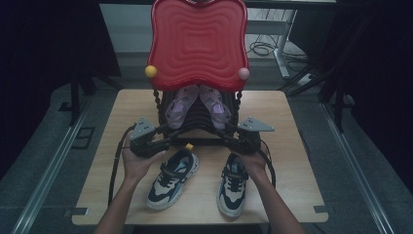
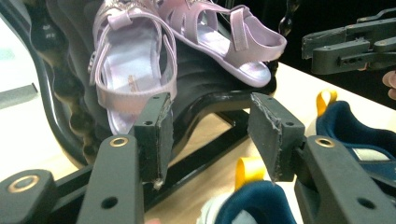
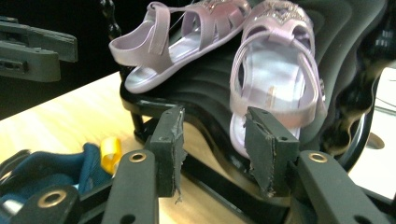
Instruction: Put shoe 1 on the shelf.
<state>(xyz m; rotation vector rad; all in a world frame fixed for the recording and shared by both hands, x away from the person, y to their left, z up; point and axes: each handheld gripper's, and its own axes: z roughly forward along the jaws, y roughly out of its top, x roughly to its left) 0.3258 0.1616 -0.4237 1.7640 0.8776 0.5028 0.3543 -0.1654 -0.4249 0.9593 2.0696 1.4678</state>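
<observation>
Purple sandals: the left sandal (image 1: 176, 108) and the right sandal (image 1: 214, 105) are lying on the sloped black rack (image 1: 195, 124), at 12 o'clock from your hands, under the red tray (image 1: 197, 41) that is standing on edge. Their heels are pointing down the slope, toward you.
Left gripper: your left gripper (image 2: 208, 133) is standing wide and holding nothing. In the left gripper view, the heel of the left sandal (image 2: 128, 79) is sitting just past its jaws, near 11 o'clock.
Right gripper: your right gripper (image 3: 212, 140) is also standing wide and empty. The heel of the right sandal (image 3: 273, 79) is waiting just past its jaws, near 1 o'clock.
Sneakers: the two blue sneakers (image 1: 173, 178) are resting on the table (image 1: 292, 161) close to your hands, at 6 o'clock from the rack.
Slip danger: I am thinking a sandal could slide off the slope if you are bumping the heel instead of pinching it.
Strap danger: the thin straps (image 2: 163, 42) are bendy, so grabbing just a strap could leave the sandal swinging and dropping.
Bump danger: reaching too low could have a jaw knocking the rack bar or a yellow sneaker loop (image 2: 250, 169).
Crowding danger: your two hands are working close together, so they could be bumping each other.
</observation>
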